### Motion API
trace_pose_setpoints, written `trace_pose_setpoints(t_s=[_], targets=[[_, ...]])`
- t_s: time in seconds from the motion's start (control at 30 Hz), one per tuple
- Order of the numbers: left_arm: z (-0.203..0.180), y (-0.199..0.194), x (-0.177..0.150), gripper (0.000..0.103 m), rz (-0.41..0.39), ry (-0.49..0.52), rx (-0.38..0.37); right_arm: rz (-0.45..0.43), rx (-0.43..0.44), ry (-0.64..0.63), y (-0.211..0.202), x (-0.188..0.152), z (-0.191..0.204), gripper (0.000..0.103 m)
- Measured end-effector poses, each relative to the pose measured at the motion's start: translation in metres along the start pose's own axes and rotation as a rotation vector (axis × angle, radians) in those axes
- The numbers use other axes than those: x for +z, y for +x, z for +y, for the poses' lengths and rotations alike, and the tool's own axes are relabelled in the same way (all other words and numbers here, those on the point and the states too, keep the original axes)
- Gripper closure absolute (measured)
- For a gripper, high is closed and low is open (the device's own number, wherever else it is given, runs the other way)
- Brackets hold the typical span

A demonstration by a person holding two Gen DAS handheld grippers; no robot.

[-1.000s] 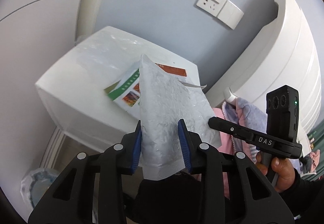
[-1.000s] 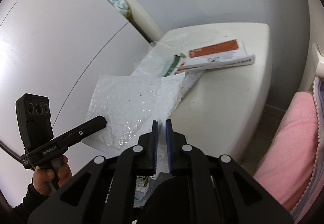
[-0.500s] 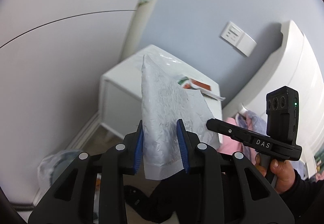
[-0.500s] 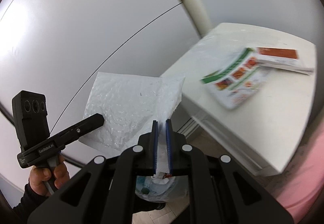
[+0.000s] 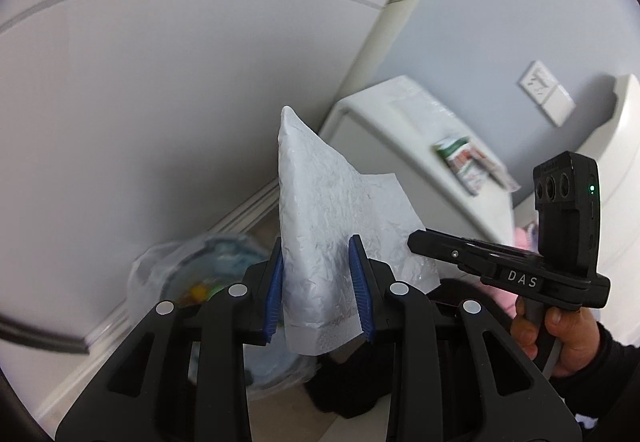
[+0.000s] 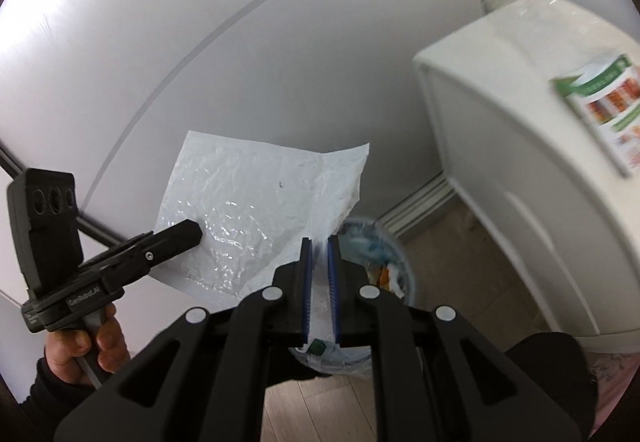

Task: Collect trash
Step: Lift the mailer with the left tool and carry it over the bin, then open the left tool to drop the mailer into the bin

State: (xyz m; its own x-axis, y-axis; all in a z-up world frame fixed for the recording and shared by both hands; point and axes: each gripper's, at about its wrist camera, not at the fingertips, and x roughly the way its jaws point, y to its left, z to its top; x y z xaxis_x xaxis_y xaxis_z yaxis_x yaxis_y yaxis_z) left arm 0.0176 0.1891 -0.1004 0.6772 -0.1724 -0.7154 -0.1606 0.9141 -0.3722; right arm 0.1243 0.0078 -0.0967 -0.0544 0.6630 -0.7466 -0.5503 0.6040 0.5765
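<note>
white mailer (image 5: pixel 320 226) stands upright (both claws grip)

The padded mailer (image 6: pixel 256 210) hangs between the two grippers, the left gripper (image 5: pixel 318 286) on its near edge and the right gripper (image 6: pixel 319 282) on its right corner, above the trash bin (image 6: pixel 376 258) on the floor, left of the cabinet (image 6: pixel 520 170) bearing a box (image 6: pixel 600 98).

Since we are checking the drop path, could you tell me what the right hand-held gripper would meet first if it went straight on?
Probably the lined trash bin on the floor, just beyond the right hand-held gripper; depth is unclear.
</note>
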Motion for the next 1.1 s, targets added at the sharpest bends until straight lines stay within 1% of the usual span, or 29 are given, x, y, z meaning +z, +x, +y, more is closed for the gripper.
trace_pose_setpoints(t_s=[0.1,0.23,0.37,0.5,0.8,0.97,1.1], targets=[[0.021,0.015,-0.01,0.074,0.038,-0.045,0.028,0.069,-0.002,-0.013,0.038,-0.003,0.002,0.093],[0.047,0.041,-0.024,0.074,0.095,-0.097,0.059,0.146,-0.012,-0.023,0.074,-0.018,0.004,0.093],[0.069,0.067,-0.039,0.074,0.155,-0.147,0.068,0.23,-0.04,-0.03,0.12,-0.025,-0.005,0.093],[0.089,0.098,-0.054,0.074,0.225,-0.191,0.077,0.298,-0.059,-0.016,0.155,-0.031,-0.016,0.093],[0.125,0.151,-0.079,0.074,0.334,-0.289,0.089,0.397,-0.106,-0.031,0.209,-0.047,-0.043,0.093],[0.14,0.174,-0.093,0.074,0.377,-0.322,0.096,0.436,-0.122,-0.071,0.23,-0.055,-0.043,0.093],[0.146,0.183,-0.1,0.074,0.396,-0.34,0.105,0.452,-0.131,-0.113,0.243,-0.059,-0.042,0.093]])
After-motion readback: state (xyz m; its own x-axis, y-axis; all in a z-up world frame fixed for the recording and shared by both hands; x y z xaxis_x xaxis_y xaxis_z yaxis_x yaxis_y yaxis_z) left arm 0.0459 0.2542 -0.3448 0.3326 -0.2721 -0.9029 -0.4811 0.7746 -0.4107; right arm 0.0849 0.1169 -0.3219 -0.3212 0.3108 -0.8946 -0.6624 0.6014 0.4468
